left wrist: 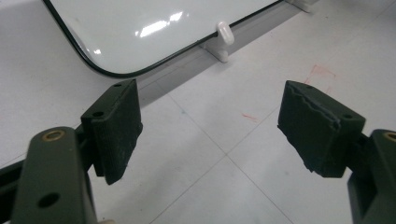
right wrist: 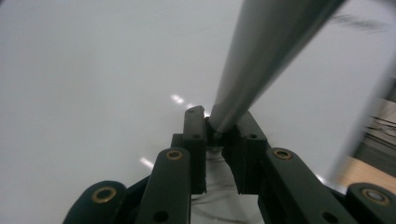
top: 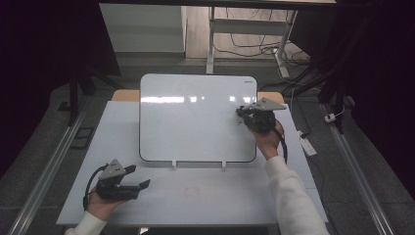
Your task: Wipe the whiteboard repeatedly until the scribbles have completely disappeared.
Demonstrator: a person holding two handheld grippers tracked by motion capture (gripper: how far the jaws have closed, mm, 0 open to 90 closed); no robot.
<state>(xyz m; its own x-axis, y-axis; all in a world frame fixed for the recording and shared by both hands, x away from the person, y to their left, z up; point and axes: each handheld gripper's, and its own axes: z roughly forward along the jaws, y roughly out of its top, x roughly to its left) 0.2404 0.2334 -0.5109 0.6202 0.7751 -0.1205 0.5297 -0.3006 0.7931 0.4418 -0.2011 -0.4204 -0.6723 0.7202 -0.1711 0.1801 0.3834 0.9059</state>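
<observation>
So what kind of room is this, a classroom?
More likely a lab or workshop. A glossy white rectangular whiteboard leans on a pale grey worktable, loose black cables trail over the floor, and a white power strip lies beside it.

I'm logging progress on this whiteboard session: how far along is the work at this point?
Done: the right gripper is shut on a grey marker-like stick and sits at the whiteboard near its upper right. In hand: the stick held against the board. Left: the board looks blank apart from a faint mark at the right gripper view's top right. The left gripper waits open over the table.
</observation>
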